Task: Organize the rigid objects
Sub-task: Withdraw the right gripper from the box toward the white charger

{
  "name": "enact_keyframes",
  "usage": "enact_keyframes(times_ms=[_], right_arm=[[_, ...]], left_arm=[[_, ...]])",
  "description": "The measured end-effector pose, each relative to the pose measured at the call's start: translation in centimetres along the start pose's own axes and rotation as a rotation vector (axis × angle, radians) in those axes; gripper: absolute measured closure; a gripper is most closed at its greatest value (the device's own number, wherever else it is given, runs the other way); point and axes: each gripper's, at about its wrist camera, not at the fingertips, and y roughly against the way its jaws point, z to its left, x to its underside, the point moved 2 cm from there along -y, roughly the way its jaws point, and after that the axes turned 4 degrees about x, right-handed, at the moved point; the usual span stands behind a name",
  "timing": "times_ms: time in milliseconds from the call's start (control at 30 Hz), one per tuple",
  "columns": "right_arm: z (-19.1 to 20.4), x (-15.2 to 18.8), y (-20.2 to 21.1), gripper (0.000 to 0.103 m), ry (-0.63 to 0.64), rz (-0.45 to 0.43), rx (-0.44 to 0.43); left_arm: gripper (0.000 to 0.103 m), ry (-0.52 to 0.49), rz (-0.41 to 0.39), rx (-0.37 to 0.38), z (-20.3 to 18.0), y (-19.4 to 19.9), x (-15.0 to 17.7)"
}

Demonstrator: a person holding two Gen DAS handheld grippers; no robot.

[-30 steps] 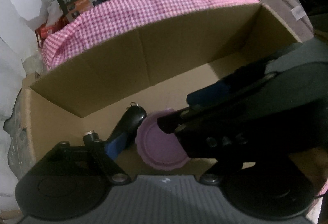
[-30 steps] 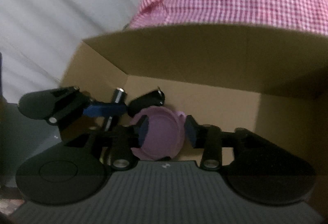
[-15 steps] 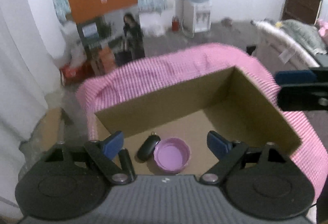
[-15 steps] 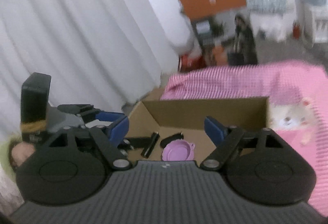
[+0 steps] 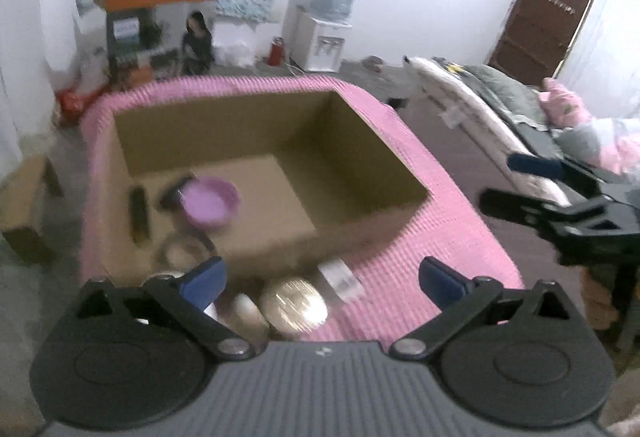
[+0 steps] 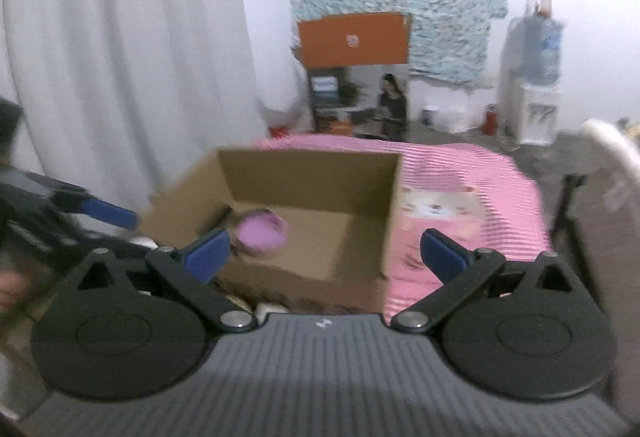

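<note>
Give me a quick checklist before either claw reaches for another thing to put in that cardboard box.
1. Left gripper open and holding nothing: ok.
2. Right gripper open and holding nothing: ok.
3. Cardboard box has bare floor left: ok.
4. Purple bowl already inside the box: ok.
5. Shiny round item waiting outside the box, below the left gripper: ok.
6. What that item is: cannot tell, too blurred.

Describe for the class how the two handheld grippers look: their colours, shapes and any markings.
Both match. The left gripper and right gripper each have a grey ribbed body with a small white logo, two round black discs, and black angular linkage arms joined by silver rivets. The fingers end in blue pads. No cables or sleeves are visible.
</note>
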Motion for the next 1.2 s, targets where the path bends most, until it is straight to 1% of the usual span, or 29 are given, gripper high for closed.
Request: enact_keyframes(times_ms=[133,233,367,467,533,600,667,700,833,1000,1133,1200], right_arm=[[0.6,1.9,-0.7,0.001,0.103,0.007,0.101],[0.8,2.9,-0.2,0.001,0.127,0.007,0.139],[1.1,3.1,-0.5,0.001,0.107,0.005,0.138],[1.9,3.6,-0.8,0.001,0.114,0.007,0.137],[2.2,4.2,-0.7,0.001,0.099,0.014,0.106],[2.2,4.8,-0.2,0.001,0.062,0.009,0.046],[2.0,5.3,-0.2,0.001,0.010,-0.007,0.002],[1.9,5.6,-0.3,0.001,-0.017,-0.017,-0.006],[1.9,6.6,-0.8,0.001,-0.082,-0.027,0.019],[1.5,7.7,-2.1,0.001,-0.175,-0.018,-0.029],[1.6,8.3,-4.2,0.001,-0.205,0.021,-0.044],[1.7,8.5,-5.5,0.002,-0.229,0.051,-0.061]], left_arm=[[0.000,0.039,-0.011,0.060,-0.6,-1.0,3.0],[0.000,0.047,-0.034,0.077,-1.2,-1.1,4.6],[0.000,-0.006,-0.079,0.078,-2.2,-0.9,5.5],[0.000,-0.036,-0.075,0.070,-2.6,-1.3,5.9],[0.000,-0.036,-0.071,0.075,-2.5,-1.7,6.3],[0.000,-0.031,-0.079,0.074,-2.6,-1.9,6.7],[0.000,-0.037,-0.091,0.050,-2.8,-2.3,7.1],[0.000,-0.055,-0.103,0.034,-3.0,-2.5,7.3],[0.000,-0.160,-0.139,-0.053,-4.3,-3.7,8.0],[0.000,-0.277,-0.155,-0.156,-5.9,-5.3,8.3],[0.001,-0.311,-0.178,-0.183,-6.0,-6.3,8.2],[0.003,-0.322,-0.184,-0.190,-6.0,-6.8,8.1]])
